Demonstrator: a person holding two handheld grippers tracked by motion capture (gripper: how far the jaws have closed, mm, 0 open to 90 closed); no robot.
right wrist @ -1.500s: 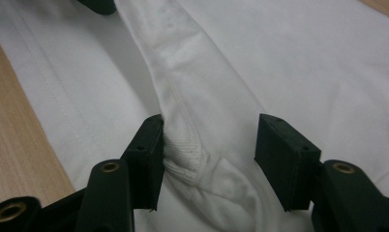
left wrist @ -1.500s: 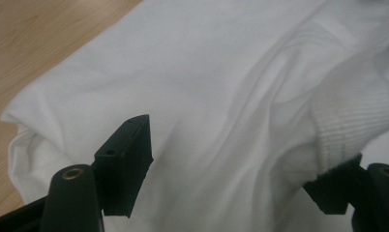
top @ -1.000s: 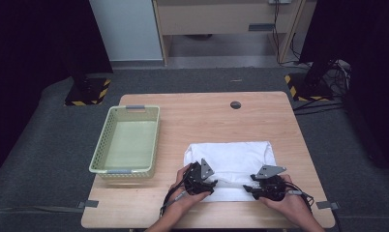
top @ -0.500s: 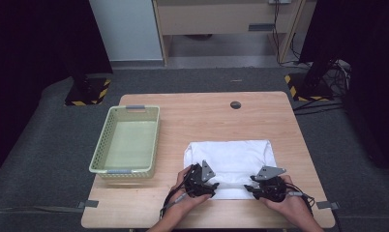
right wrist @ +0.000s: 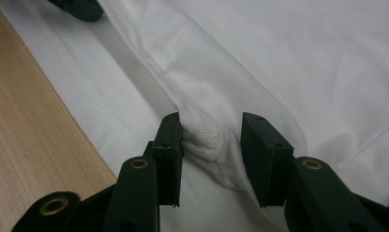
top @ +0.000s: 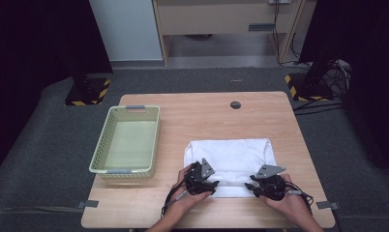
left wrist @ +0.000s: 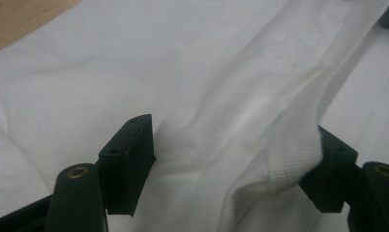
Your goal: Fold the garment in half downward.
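Resting low at the table's (top: 260, 121) near edge, your left gripper (top: 205, 182) grips a bunched fold of the white garment (top: 231, 154). Your right gripper (top: 258, 184), at its 3 o'clock, has just been closing on the ribbed hem. One garment, one green basket (top: 127, 142) at its 9 o'clock. Folded flat and creased, the garment lies right of centre.

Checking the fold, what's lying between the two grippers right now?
In the high view, only the white cloth: its near edge runs from left gripper to right gripper.
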